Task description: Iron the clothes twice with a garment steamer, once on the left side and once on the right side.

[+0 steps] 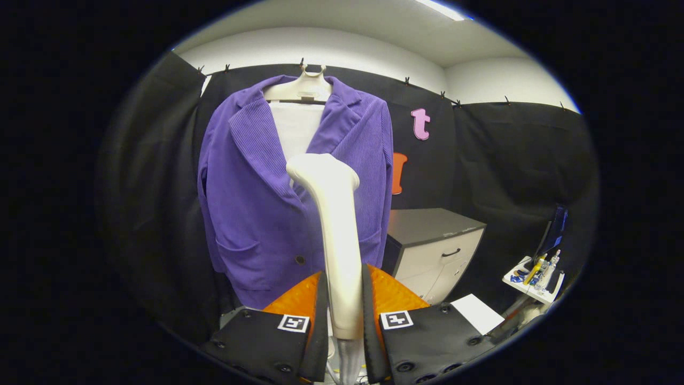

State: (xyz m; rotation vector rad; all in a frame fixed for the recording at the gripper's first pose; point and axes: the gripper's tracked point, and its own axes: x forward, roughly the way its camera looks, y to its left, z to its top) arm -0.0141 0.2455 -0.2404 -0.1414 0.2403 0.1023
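Garment steamer (334, 224) is clamped between the two fingers (320, 310) of the gripper (344, 315); both fingers are pressed against the handle, one on each side. The steamer is held upright, the handle rising from between the fingers and the head at its top seen in front of the jacket's chest, near the lapel junction. Contact between head and fabric cannot be told.

Purple corduroy jacket (256, 203) is hung on a pale hanger (305, 88), clipped to the top of the booth wall, just beyond the steamer. The jacket front is faced toward the gripper, lapels open, a white panel (296, 131) seen between them. A patch pocket and a dark button (300, 259) are seen low on the front.

A small cabinet (438, 246) with a dark top and a drawer handle is placed beside the jacket, beyond the fingers. A white shelf (534, 280) with small bottles and tools is seen well apart from the cabinet. A white sheet (478, 313) is laid near the fingers.
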